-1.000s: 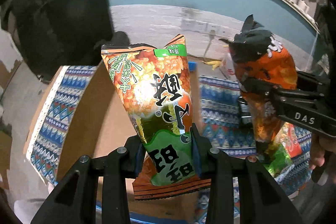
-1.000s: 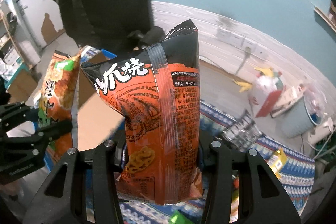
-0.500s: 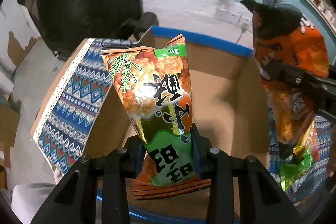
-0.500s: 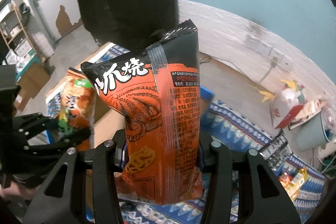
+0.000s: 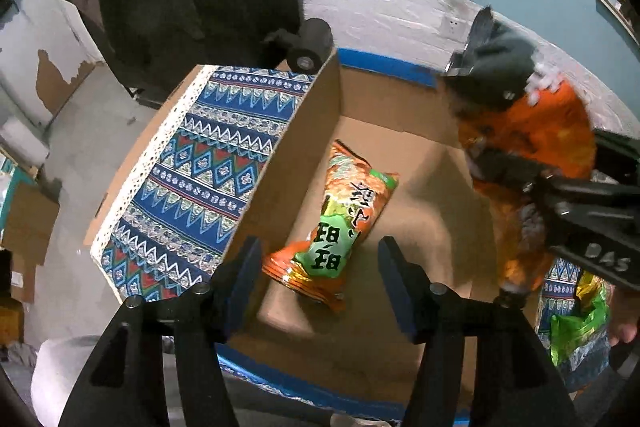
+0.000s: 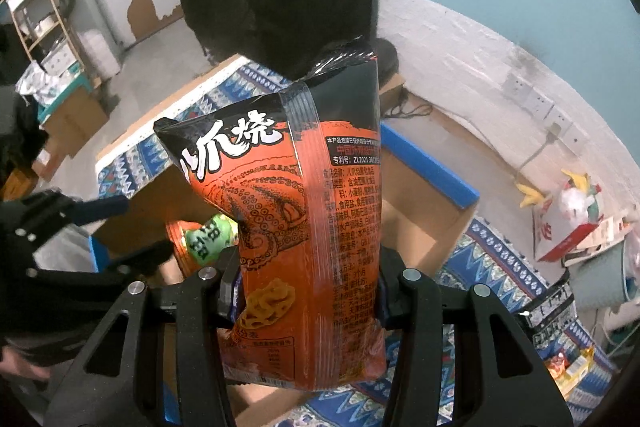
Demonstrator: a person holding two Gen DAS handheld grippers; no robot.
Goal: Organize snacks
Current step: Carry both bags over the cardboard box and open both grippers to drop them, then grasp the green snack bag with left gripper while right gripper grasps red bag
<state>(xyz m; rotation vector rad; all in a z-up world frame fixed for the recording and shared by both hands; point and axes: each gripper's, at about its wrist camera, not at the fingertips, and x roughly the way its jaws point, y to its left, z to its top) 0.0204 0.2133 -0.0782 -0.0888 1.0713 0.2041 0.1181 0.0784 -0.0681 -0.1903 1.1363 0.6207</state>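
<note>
One green-and-orange crinkly snack bag [image 5: 342, 223] lies flat inside the brown cardboard box [image 5: 420, 163]; left gripper [image 5: 320, 287] hovers above, jaws apart, empty. Right gripper [image 6: 308, 291] clamps the upright orange-and-black octopus-print snack bag [image 6: 304, 211] over the box, not yet placed.

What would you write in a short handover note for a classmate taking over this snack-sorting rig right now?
Left hand-held gripper: open, holding nothing, above the cardboard box.
Right hand-held gripper: shut on the orange-and-black snack bag, held upright over the box.
Done: the green-and-orange snack bag lies flat on the box floor.
Left: lower the orange-and-black bag into the box and release it. More snack packets lie on the patterned cloth beside the box, probably to be fetched next.
</note>
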